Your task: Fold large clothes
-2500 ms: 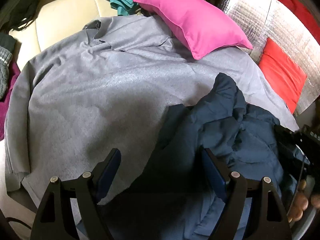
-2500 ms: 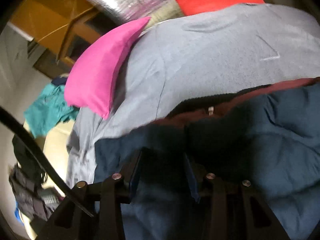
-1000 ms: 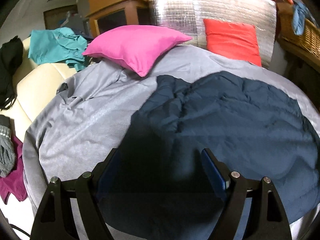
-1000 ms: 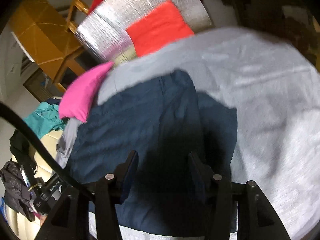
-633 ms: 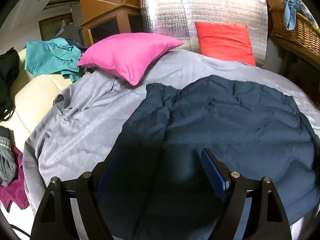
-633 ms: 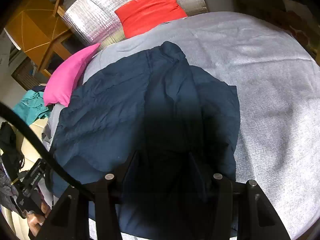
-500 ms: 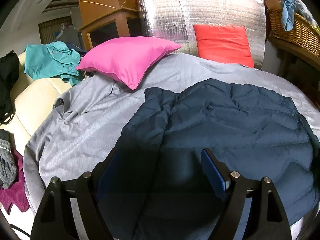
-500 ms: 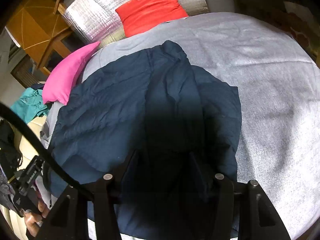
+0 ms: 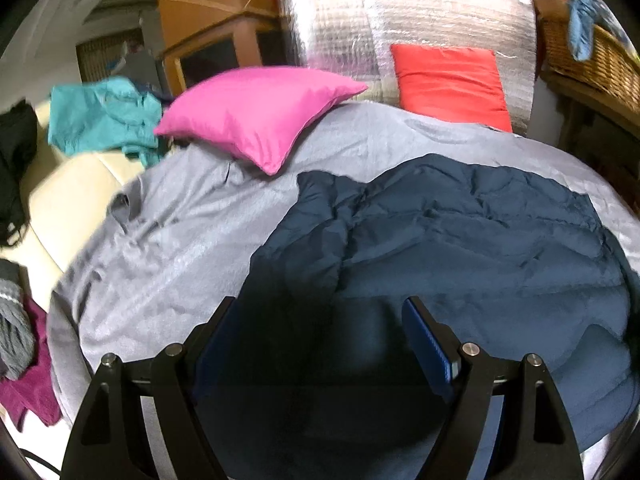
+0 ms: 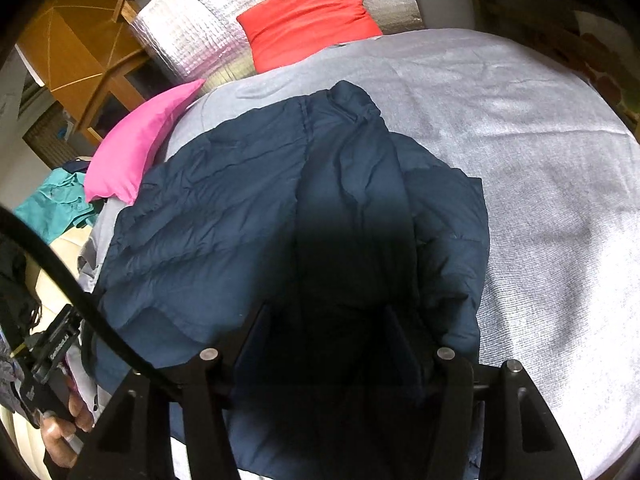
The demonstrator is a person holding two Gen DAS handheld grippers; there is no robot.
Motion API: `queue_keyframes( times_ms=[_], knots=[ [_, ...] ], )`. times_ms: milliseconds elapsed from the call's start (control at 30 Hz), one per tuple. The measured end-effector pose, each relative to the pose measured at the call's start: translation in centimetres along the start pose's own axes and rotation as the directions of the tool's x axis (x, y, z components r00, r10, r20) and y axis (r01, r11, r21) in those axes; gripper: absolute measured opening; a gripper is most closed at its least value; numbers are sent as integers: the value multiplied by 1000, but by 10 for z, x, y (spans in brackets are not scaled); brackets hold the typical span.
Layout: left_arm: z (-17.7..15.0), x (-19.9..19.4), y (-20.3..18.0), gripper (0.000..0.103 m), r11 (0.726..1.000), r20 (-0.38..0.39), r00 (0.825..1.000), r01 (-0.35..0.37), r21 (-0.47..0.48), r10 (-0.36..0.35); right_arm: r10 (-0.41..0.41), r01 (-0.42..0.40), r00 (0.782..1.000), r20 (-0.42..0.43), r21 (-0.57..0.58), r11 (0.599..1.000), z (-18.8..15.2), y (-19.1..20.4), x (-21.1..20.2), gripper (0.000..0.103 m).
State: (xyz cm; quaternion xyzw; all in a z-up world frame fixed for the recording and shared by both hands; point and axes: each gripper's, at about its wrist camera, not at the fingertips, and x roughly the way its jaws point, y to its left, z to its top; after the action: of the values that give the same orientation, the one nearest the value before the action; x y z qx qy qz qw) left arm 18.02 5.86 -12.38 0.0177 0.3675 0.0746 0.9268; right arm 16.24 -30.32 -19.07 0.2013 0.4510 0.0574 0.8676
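Note:
A dark navy quilted jacket (image 9: 460, 240) lies spread on a grey sheet (image 9: 180, 248), its surface wrinkled. In the right wrist view the jacket (image 10: 248, 216) shows a sleeve or flap folded lengthwise over its middle. My left gripper (image 9: 320, 324) hangs over the jacket's near left edge, jaws wide apart and nothing between them. My right gripper (image 10: 328, 332) hangs over the jacket's near end, jaws apart, with dark fabric below them. Whether they touch the fabric is hidden in shadow.
A pink pillow (image 9: 256, 116) and a red pillow (image 9: 448, 80) lie at the head, against a silver foil panel (image 9: 400, 16). Teal clothing (image 9: 100, 116) lies on a cream seat at left. A wicker basket (image 9: 588, 56) stands at right. Grey sheet (image 10: 540, 160) stretches right of the jacket.
The bunched jacket has been spread flat over the sheet. Both grippers have drawn back and up from it. In the last half second the views barely shift.

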Motion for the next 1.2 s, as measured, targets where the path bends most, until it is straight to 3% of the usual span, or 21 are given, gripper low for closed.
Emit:
queue_keyframes(
  times_ms=[100, 267, 433, 500, 633, 967, 1067, 1200],
  knots=[
    [2, 14, 36, 83, 991, -67, 996, 57, -124, -66, 19, -19, 1000, 3, -2, 1000, -2, -3, -2, 63],
    [-5, 33, 101, 83, 937, -123, 983, 87, -339, -135, 65, -65, 998, 3, -7, 998, -3, -10, -4, 63],
    [-14, 43, 129, 83, 898, -138, 975, 100, -429, -174, 87, -87, 996, 3, 16, 996, -3, -15, -6, 63],
    [-18, 48, 127, 83, 900, -158, 970, 100, -424, -183, 82, -82, 997, 3, 13, 997, -4, -14, -5, 63],
    [-22, 66, 108, 85, 956, -249, 966, -2, -295, -74, 79, -79, 997, 3, 2, 997, -4, -13, -5, 63],
    [-17, 51, 99, 85, 973, -211, 977, -69, -222, 21, 82, -82, 997, 2, -8, 997, -3, -14, -6, 63],
    [-14, 50, 99, 85, 972, -212, 977, -40, -233, -11, 105, -105, 994, 17, 19, 994, -2, -16, -13, 63],
    [-5, 32, 106, 85, 957, -107, 990, 54, -284, -88, 171, -181, 976, 134, 61, 982, 4, -32, -42, 64]
  ],
)
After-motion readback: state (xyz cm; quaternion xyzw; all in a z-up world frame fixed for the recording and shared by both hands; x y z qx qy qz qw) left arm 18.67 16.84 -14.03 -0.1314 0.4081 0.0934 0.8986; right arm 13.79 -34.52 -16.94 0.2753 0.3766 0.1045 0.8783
